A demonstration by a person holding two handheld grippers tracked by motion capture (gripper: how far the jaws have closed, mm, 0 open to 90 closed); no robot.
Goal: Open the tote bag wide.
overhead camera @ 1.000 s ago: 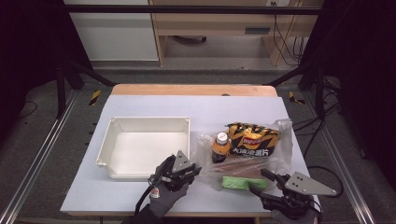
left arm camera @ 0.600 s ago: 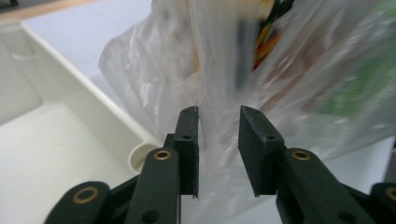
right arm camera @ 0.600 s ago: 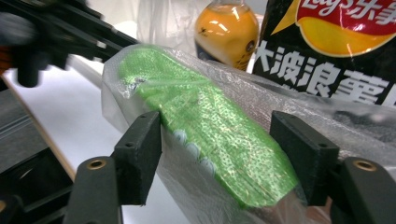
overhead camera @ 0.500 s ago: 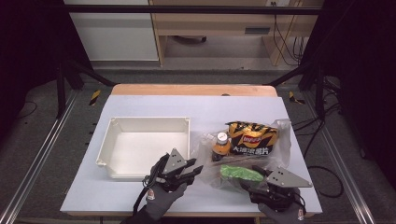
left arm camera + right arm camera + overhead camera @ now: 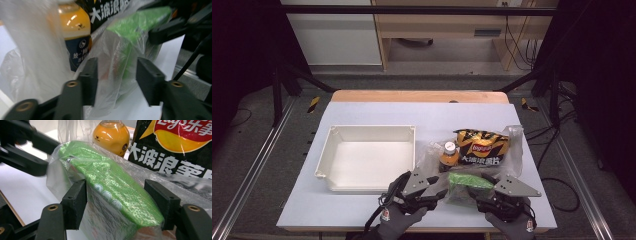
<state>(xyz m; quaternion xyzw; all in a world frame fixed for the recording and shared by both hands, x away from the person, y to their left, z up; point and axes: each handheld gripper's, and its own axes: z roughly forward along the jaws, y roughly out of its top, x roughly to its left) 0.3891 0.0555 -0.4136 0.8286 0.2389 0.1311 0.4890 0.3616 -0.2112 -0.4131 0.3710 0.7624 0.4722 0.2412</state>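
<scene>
Pale table [image 5: 362, 210] under dark surroundings, white tray [image 5: 324, 160] at left, clear plastic bag [image 5: 517, 150] at right holding chips [image 5: 482, 147], juice bottle [image 5: 449, 155] and green packet [image 5: 467, 181]. Left gripper [image 5: 439, 192] and right gripper [image 5: 472, 192] at the bag's near edge.

Left gripper view: jaws just opening, loose bag film [image 5: 115, 82] between, unpinched.

Right gripper view: jaws closed around the bagged green packet [image 5: 110, 185], left pad touching.

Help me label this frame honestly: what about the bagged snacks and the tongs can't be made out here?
- Green packet: its print, blurred by the clear plastic bag in the right gripper view.
- Orange bottle: cap cut off by the top edge, left gripper view.
- Right tongs: whether their pads press the packet; high view too small, film hides contact.
- Left tongs: jaws just opening around bag film.
</scene>
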